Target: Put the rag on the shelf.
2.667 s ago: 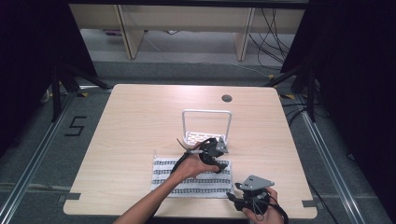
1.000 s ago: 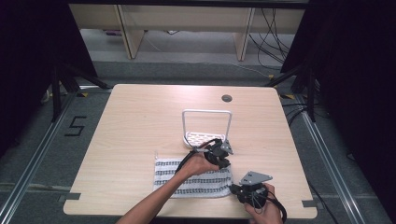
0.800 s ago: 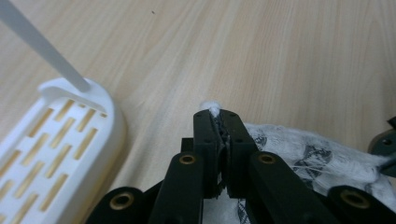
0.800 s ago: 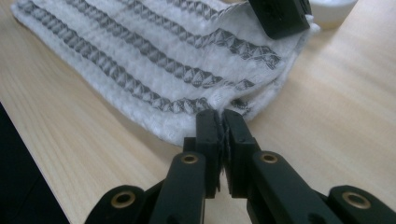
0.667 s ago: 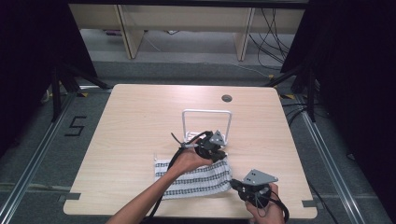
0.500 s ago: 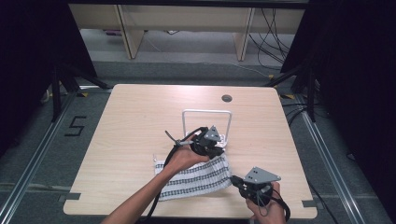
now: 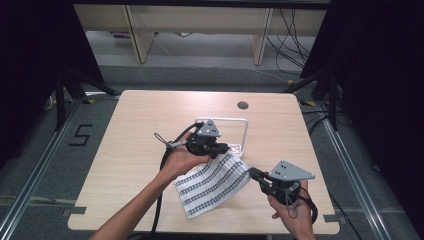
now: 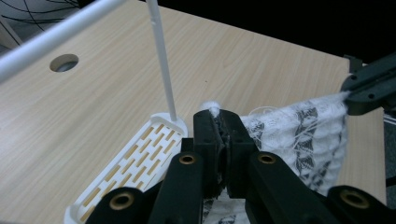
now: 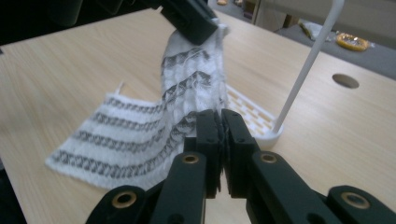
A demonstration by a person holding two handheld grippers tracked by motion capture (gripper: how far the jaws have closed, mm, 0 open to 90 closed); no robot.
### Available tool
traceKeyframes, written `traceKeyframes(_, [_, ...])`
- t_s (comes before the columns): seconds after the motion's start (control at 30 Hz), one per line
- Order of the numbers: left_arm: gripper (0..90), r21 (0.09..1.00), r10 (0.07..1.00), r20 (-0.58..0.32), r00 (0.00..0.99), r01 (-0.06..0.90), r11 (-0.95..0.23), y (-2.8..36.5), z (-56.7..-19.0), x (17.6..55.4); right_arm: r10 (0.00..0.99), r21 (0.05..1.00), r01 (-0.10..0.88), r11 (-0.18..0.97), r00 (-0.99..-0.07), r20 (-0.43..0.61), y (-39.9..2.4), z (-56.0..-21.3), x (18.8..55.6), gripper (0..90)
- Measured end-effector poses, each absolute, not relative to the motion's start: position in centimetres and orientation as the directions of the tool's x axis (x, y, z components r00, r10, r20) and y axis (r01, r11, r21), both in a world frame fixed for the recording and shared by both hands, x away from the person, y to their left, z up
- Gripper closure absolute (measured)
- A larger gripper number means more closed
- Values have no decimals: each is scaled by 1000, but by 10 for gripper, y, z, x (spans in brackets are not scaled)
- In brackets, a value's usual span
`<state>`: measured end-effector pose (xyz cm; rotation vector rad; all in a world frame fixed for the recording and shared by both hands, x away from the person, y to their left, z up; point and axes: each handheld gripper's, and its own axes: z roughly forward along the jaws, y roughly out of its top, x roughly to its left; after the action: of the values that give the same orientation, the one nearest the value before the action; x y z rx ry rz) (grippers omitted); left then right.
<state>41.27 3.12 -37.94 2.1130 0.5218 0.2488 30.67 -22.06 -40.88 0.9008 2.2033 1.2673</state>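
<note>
A white cloth with dark stripes (image 7: 212,182) hangs slanted over the table, lifted at its far edge. My left gripper (image 7: 226,148) is shut on the cloth's far corner (image 8: 215,109), just in front of the white rack's base. My right gripper (image 7: 251,172) is shut on the cloth's right corner (image 9: 205,105). In the right gripper view the cloth (image 9: 135,135) rises from the table to the left gripper (image 9: 194,21) above. The left gripper view has the cloth (image 8: 303,135) stretched toward the right gripper (image 8: 369,88). Its near edge rests on the tabletop.
A white wire rack (image 7: 239,126) with a slotted base (image 8: 133,163) stands just behind the grippers; its post (image 9: 306,65) is close on the right. A cable hole (image 7: 243,105) lies farther back. The wooden table (image 7: 130,130) has bare room on the left.
Both grippers have lifted the cloth's far edge off the table. The left gripper moved back and left toward the rack; the right gripper moved right, and the cloth now hangs slanted.
</note>
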Motion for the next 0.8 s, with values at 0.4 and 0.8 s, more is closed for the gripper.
traceKeyframes(0.4, [858,876,503,-50,863,280,-393,57,-340,401,721,919,220,326,-687,-91,-215,-351,330,875])
traceKeyframes(0.8, [858,902,542,-48,839,270,-338,69,-305,400,715,932,166,322,-688,-124,-210,-311,350,876])
